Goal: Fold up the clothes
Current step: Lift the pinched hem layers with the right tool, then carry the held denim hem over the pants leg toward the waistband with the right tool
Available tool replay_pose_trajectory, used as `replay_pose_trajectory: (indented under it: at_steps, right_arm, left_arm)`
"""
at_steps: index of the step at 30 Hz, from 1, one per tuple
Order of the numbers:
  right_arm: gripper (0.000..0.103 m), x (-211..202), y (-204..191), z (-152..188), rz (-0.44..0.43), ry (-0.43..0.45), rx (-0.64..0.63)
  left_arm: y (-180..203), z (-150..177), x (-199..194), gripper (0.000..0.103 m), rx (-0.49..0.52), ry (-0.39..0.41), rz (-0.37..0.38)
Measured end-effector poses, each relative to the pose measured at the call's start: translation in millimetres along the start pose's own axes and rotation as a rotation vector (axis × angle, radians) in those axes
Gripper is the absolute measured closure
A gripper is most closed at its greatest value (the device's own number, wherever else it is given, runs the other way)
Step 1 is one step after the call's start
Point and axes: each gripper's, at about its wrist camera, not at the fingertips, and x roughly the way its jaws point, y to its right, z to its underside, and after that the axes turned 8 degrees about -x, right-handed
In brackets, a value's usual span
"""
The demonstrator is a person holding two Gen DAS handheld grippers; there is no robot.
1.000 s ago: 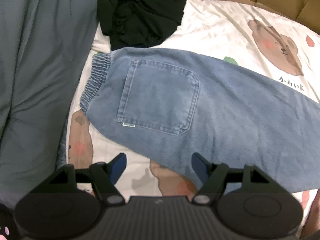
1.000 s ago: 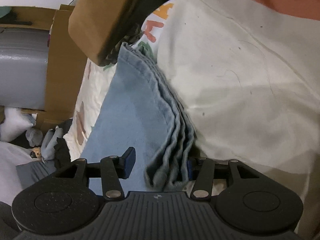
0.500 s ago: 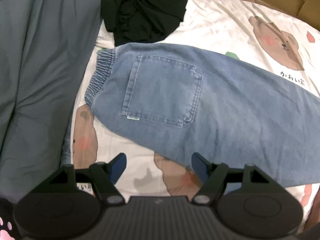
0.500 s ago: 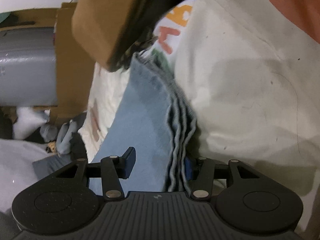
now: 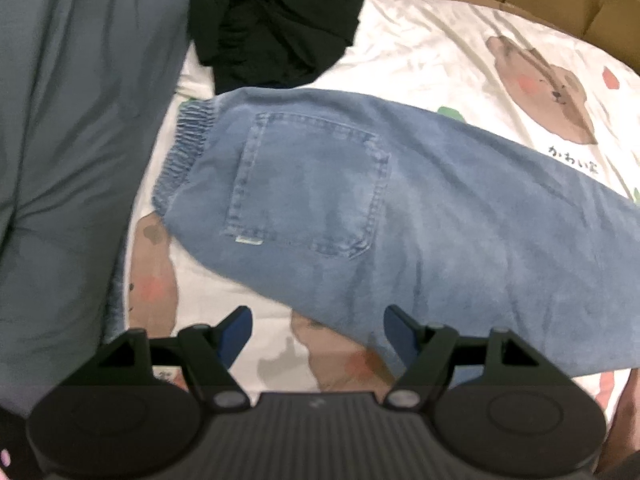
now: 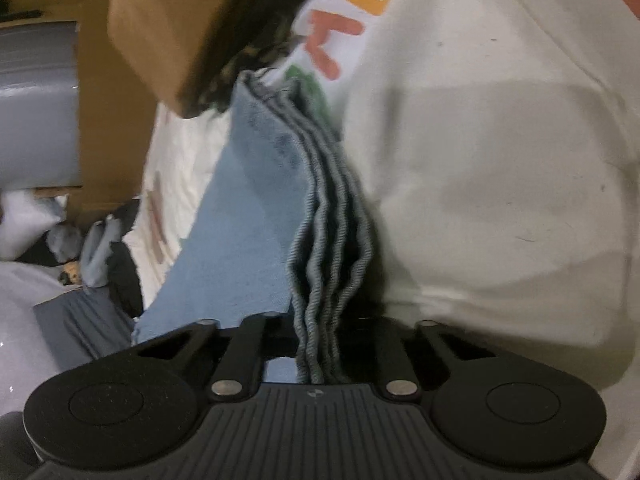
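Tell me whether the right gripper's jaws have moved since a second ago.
Yes. The right gripper jaws have drawn inward and are closing on the stacked hem layers of the light blue denim trousers between them.

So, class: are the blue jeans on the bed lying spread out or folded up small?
Spread out: the jeans lie long and flat across the bear-print sheet, back pocket up.

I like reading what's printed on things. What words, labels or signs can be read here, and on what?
"かわいい", roughly, in dark letters on the bedsheet beside the bear print; the last character is blurred.
Big orange letters on the white fabric: cut off, unreadable.
Small white tag on the jeans pocket: too small to read.
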Motion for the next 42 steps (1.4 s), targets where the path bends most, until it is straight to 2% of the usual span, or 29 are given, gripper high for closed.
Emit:
replay_pose_trajectory:
  at_steps: [6,15,20,26,31,35,42]
  right_arm:
    - [0.094,-9.1,-17.9,0.2,0.065,-0.012,-0.024]
    - [0.094,-37.5,-95.9,4.9,0.119,-0.006,-0.160]
    - [0.095,-50.1,-138.2,8.2,0.166,-0.012,-0.167]
    - [0.095,-67.5,-200.2,11.7,0.183,-0.007,-0.297]
    - [0.095,-85.7,-233.0,12.3,0.170,0.006,-0.363]
    - [0.095,-100.4,-241.4,8.6,0.159,0.016,-0.350]
    - [0.095,-118.7,-228.7,2.7,0.150,0.058,-0.296]
  left_arm:
    - [4.4,0.1,4.7,0.028,0.004,0.027,0.049]
    - [26.2,3.0,20.7,0.028,-0.015,0.042,0.174]
    - [48.5,11.1,31.1,0.028,0.049,0.033,0.256]
    - [71.6,24.9,43.8,0.029,0.088,0.028,0.320]
    - [82.1,34.6,49.5,0.029,0.119,0.020,0.355]
    - [78.4,36.0,51.7,0.029,0.106,0.010,0.345]
    - [76.3,31.0,44.4,0.029,0.110,0.015,0.331]
